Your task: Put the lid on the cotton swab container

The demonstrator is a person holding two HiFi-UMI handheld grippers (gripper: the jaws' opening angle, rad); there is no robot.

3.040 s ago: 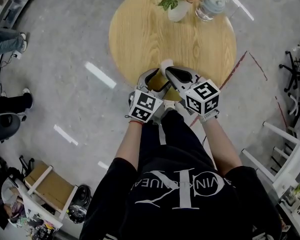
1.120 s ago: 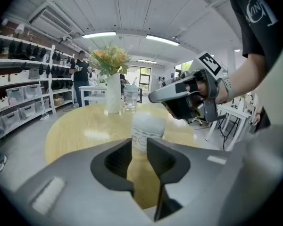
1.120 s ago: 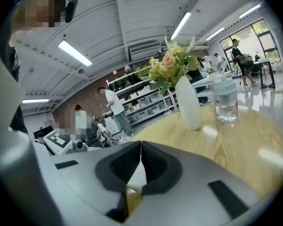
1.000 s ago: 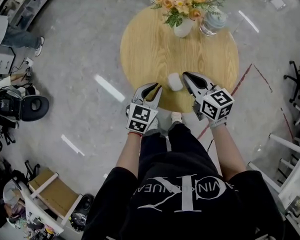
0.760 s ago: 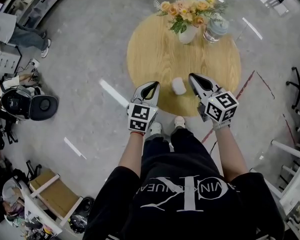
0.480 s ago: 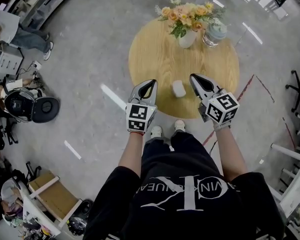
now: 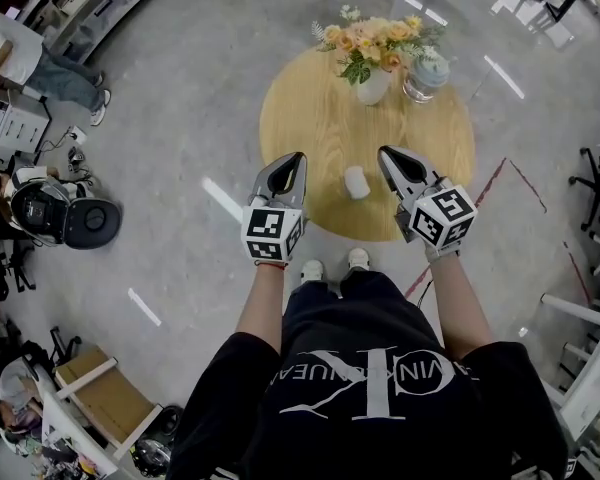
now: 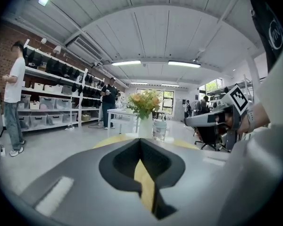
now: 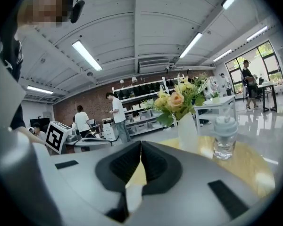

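Observation:
A small white cotton swab container [image 7: 356,182] stands upright with its lid on, on the near part of the round wooden table [image 7: 310,118]. My left gripper [image 7: 298,156] hangs to its left, jaws shut with nothing between them. To the container's right my right gripper [image 7: 384,152] is also shut and empty. Neither touches the container. Each gripper view shows its closed jaws, the left gripper [image 8: 140,141] and the right gripper [image 9: 140,144], pointing nearly level across the table toward the flowers.
A white vase of flowers [image 7: 372,86] and a glass jar with a pale lid [image 7: 426,73] stand at the table's far edge. People and shelving [image 7: 40,58] are at the far left, and office chairs [image 7: 595,158] at the right. My feet [image 7: 330,264] are by the table's near edge.
Both grippers have lifted and drawn away from the container, which stays on the table. The left gripper's jaws have gone from slightly open to shut and it has moved left.

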